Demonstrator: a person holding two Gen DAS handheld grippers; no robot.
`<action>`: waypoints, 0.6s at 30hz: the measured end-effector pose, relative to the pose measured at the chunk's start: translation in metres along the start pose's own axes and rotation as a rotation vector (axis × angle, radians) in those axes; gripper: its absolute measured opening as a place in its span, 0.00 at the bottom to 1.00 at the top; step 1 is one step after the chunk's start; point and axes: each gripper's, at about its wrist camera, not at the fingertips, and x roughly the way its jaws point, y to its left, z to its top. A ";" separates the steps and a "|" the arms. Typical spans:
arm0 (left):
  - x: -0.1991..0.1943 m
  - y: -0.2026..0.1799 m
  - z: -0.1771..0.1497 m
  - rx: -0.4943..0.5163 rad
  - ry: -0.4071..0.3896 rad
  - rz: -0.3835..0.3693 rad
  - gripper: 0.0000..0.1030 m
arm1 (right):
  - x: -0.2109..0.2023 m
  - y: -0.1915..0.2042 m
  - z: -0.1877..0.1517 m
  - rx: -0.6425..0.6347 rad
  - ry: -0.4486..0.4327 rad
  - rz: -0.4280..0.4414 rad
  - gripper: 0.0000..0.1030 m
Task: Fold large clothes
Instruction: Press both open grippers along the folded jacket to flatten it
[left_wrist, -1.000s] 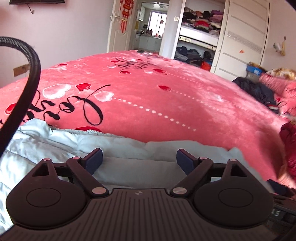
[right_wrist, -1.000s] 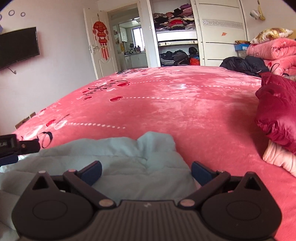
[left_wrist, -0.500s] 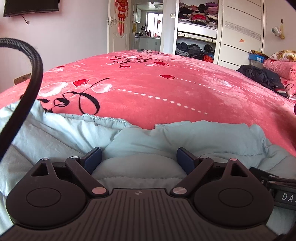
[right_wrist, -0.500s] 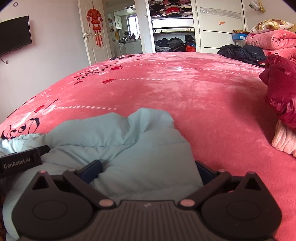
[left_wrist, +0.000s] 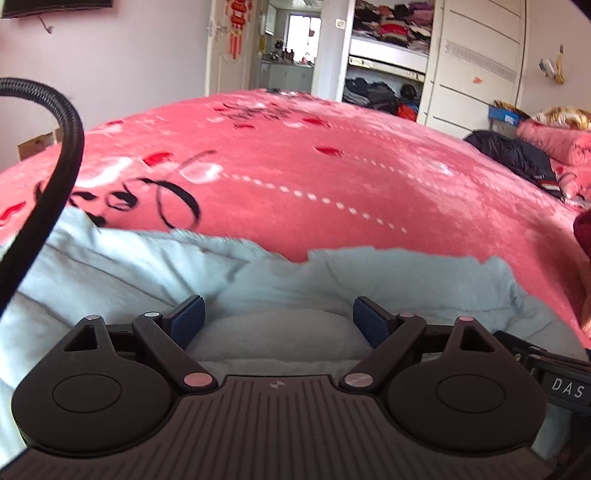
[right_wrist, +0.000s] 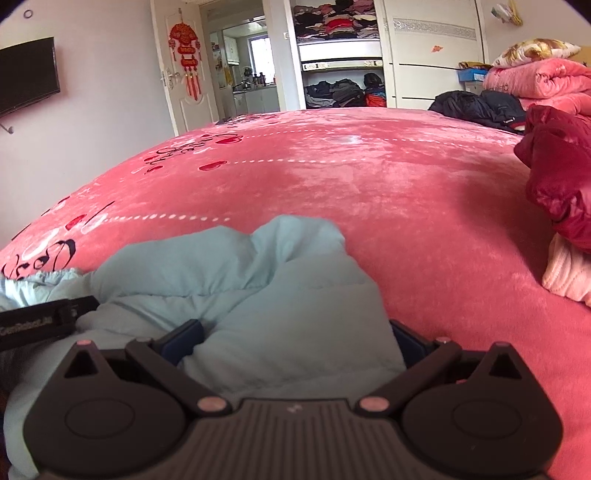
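Both tongs stood wide, left tongs (left_wrist: 275, 319) and right tongs (right_wrist: 295, 338) alike, each with its blue pads parted around puffed fabric and clamping nothing. Under everything spread the bed, its pink plush blanket (left_wrist: 332, 192) printed with red hearts, black script and white dotted lines. On the near edge of that blanket lay the pale blue padded jacket (left_wrist: 147, 266), bunched and creased. One quilted bulge rose between the left tongs' fingers (left_wrist: 184, 317); another fold filled the gap of the right tongs, with a rounded hump of the jacket (right_wrist: 258, 258) rising just beyond them. At the right side of the bed sat a dark red padded garment (right_wrist: 557, 177), with a cream knit piece (right_wrist: 565, 273) just below it. Farther back lay a black jacket (right_wrist: 480, 107) beside folded pink quilts (right_wrist: 539, 81). An open wardrobe (right_wrist: 340, 55) held stacked clothes against the far wall. A black cable (left_wrist: 55, 166) curved down the left view's edge.
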 end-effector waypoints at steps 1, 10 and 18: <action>-0.009 0.007 0.003 -0.014 -0.018 0.009 1.00 | -0.006 0.001 0.002 0.012 -0.018 -0.009 1.00; -0.041 0.088 0.001 -0.027 -0.044 0.174 1.00 | -0.040 0.049 0.012 -0.124 -0.082 0.057 1.00; -0.032 0.091 -0.017 0.008 -0.087 0.178 1.00 | -0.020 0.074 -0.007 -0.247 -0.055 0.048 1.00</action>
